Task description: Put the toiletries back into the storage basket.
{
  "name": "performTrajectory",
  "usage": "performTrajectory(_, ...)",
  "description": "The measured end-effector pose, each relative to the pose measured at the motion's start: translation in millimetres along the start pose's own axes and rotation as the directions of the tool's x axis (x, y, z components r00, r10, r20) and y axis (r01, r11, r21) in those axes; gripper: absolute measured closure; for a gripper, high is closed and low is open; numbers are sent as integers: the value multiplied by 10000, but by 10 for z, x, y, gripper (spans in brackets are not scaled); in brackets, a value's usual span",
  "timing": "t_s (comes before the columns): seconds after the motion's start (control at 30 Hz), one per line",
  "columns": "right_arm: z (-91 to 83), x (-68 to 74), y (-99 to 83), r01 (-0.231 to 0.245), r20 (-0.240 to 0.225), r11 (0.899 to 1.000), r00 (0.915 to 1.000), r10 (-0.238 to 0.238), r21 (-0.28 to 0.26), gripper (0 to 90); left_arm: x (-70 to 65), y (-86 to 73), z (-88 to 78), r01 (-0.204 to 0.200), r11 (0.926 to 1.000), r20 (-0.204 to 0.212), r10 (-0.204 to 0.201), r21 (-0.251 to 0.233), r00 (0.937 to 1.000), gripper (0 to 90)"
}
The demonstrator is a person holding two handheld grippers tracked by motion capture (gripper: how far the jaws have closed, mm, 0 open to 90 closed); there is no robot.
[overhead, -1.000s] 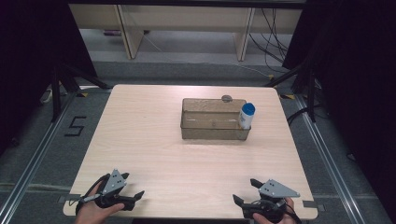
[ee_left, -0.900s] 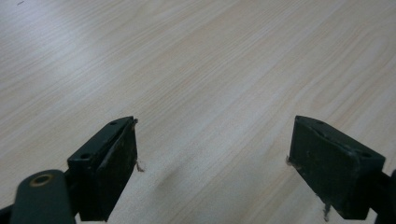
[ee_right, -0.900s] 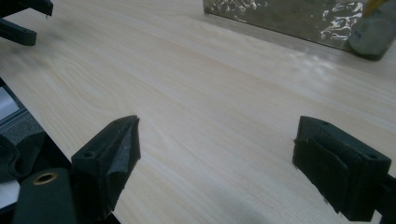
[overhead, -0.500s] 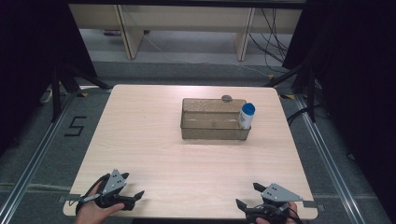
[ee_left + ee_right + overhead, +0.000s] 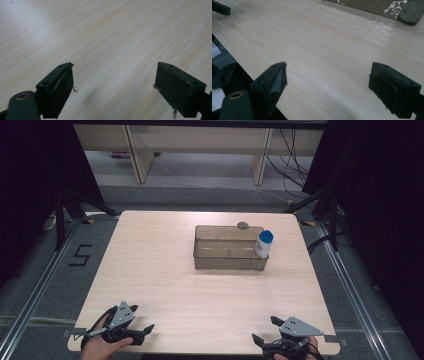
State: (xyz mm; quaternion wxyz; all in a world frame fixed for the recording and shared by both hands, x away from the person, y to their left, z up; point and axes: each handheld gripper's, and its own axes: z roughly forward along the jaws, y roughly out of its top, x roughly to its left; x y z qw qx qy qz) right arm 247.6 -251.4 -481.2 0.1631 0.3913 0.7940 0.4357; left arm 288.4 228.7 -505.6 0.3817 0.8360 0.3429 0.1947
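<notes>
Left gripper [image 5: 134, 334]: jaws wide, empty, near front-left corner of pale wood-grain table [image 5: 165, 270]. Right gripper [image 5: 274, 334]: jaws wide, empty, near front-right corner. Both well apart from translucent rectangular plastic bin [image 5: 229, 254], right of centre toward table's far edge. White bottle with blue cap [image 5: 263, 243] upright at bin's right end, seemingly inside. Small grey round object [image 5: 242, 225] touching bin's far wall. Judgement: nothing grasped yet, all work left. Path to bin unobstructed.

The table [image 5: 165, 265] looks like pale wood-grain laminate, smooth with a soft sheen. Near its far right corner, the box [image 5: 227, 262] is clear glossy plastic; the bottle [image 5: 263, 245] is white plastic with a blue cap. Gripper pads [image 5: 63, 87] are matt black, scuffed.
</notes>
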Motion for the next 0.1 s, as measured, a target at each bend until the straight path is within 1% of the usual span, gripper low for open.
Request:
performTrajectory(0.03,-3,-5,1,77,72,10000,9999,-77,-12,157,0,-2,4,7,10000,20,-7,-59,10000,148)
performTrajectory(0.1,-2,-6,1,71,70,10000,10000,-71,-12,158,0,-2,6,11,10000,-5,-11,-89,10000,148)
